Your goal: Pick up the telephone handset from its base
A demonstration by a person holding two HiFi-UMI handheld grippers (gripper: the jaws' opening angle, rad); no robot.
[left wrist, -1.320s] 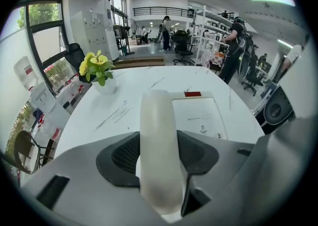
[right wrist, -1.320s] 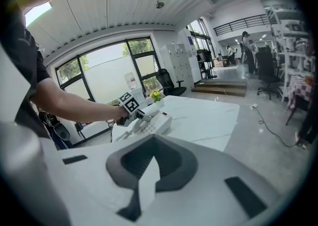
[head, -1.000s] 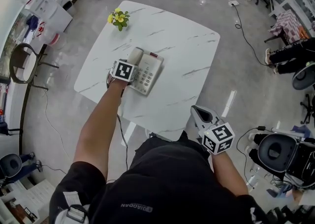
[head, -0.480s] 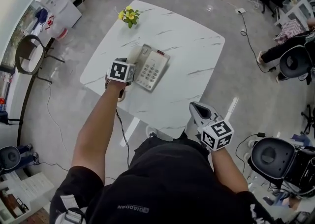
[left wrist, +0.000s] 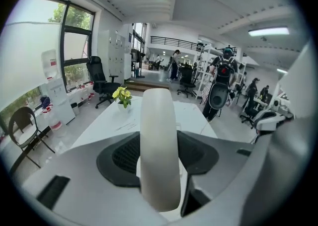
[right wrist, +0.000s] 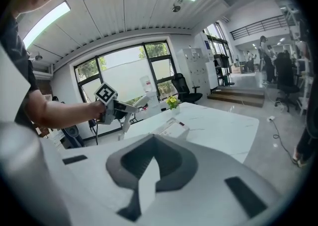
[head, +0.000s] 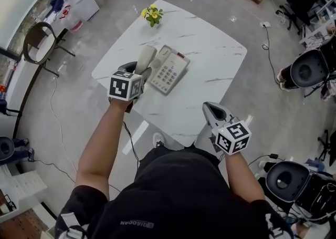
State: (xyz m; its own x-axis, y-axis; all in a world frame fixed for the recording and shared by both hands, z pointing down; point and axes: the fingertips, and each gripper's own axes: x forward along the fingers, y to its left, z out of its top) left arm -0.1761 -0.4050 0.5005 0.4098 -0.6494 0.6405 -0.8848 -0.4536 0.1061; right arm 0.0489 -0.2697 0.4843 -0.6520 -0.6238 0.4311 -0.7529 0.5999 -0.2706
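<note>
My left claw (head: 139, 71) pinches the handset (left wrist: 159, 145) at mid-shaft, holding it in the air just beside its base (head: 169, 69) on the table (head: 210, 70). It looks light, stiff and smooth, so the narrow middle suits. My right claw (head: 215, 113) is pressed together, empty.

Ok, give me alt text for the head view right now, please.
Seen from above, the left gripper holds the cream handset up off the telephone base, which sits on a white marble table with yellow flowers at its far corner. The right gripper hangs empty off the table's near edge.
</note>
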